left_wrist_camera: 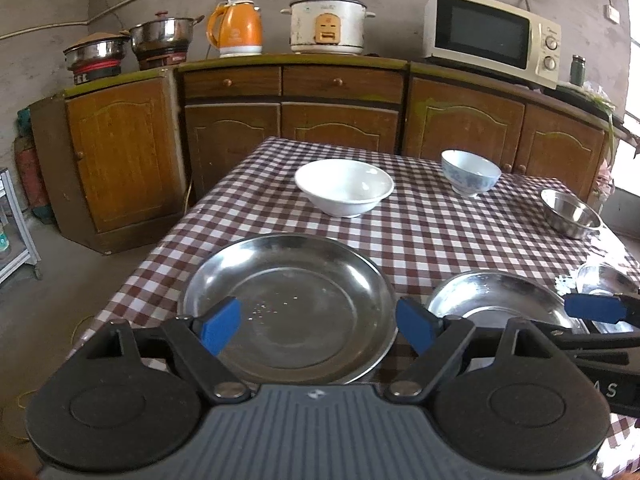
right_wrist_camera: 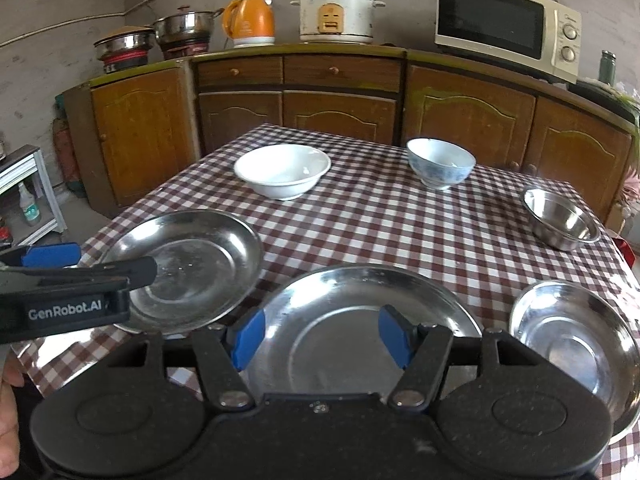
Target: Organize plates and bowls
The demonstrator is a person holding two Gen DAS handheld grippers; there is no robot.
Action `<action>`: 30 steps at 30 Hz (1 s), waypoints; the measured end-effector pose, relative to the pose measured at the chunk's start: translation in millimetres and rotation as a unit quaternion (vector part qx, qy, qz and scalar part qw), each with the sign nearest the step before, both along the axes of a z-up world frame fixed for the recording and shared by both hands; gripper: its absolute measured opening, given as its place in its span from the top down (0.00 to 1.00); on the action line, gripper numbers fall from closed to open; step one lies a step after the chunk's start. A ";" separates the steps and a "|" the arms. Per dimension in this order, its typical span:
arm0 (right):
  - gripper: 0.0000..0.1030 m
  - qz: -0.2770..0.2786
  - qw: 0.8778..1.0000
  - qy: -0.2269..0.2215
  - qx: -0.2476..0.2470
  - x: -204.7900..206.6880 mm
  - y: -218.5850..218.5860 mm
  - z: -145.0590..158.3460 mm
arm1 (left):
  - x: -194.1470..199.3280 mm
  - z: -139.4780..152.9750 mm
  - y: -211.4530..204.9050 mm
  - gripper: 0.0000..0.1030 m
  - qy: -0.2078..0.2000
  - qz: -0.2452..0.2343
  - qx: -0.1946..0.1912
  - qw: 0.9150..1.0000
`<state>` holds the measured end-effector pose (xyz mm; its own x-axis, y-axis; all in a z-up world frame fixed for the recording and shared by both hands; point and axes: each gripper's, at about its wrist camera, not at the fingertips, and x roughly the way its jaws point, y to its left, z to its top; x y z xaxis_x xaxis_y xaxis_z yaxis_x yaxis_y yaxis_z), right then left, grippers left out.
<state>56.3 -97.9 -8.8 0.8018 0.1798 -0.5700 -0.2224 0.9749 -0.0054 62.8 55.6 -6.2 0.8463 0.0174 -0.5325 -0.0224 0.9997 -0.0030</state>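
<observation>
L gripper [left_wrist_camera: 318, 324] jaws apart, empty | R gripper [right_wrist_camera: 322, 336] same | steel bowl [right_wrist_camera: 576, 344] part hidden

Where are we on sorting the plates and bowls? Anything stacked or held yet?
Nothing looks stacked: three steel plates lie singly along the near edge, and the white bowl, blue-patterned bowl and steel bowl stand apart. Both the left claw and right claw are open and empty. All the grouping remains.

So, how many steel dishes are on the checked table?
4: a large plate at the near left, a large plate at the near middle, a smaller dish at the near right, a small bowl by the right edge. None seems hidden.
</observation>
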 end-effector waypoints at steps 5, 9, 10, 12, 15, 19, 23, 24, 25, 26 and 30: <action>0.27 0.011 1.000 0.000 0.000 0.9 11.7 2.2 | 1.2 -0.3 7.8 0.15 0.002 0.006 0.001 1.000; 0.27 0.016 1.000 -0.001 -0.001 2.0 18.8 3.0 | 1.6 0.6 14.6 0.15 0.003 0.010 0.002 1.000; 0.27 0.017 1.000 0.000 -0.001 2.8 20.6 3.0 | 1.9 0.9 16.1 0.15 0.003 0.011 0.001 1.000; 0.27 0.019 1.000 0.001 0.000 3.6 23.7 3.0 | 2.0 1.1 19.4 0.15 0.003 0.013 0.000 1.000; 0.27 0.024 1.000 0.001 -0.002 4.7 29.6 2.4 | 2.3 1.2 24.1 0.15 0.002 0.015 0.000 1.000; 0.27 0.029 1.000 0.002 -0.003 6.4 36.2 1.7 | 3.6 0.8 32.6 0.14 0.003 0.022 -0.002 1.000; 0.27 0.034 0.999 0.001 -0.006 8.5 44.0 2.1 | 4.4 0.1 41.6 0.14 0.004 0.030 -0.003 1.000; 0.27 0.035 0.999 0.001 -0.007 9.1 45.8 2.3 | 4.8 0.0 43.3 0.14 0.005 0.032 -0.003 0.999; 0.27 0.036 0.999 0.001 -0.007 9.9 47.5 2.6 | 5.5 -0.2 45.7 0.14 0.005 0.034 -0.003 0.999; 0.27 0.037 0.999 0.001 -0.005 10.5 48.4 2.8 | 6.5 -0.2 47.4 0.14 0.005 0.034 -0.003 0.999; 0.27 0.039 0.999 0.000 -0.006 15.0 54.9 3.7 | 9.4 -0.2 55.0 0.14 0.007 0.040 -0.004 0.999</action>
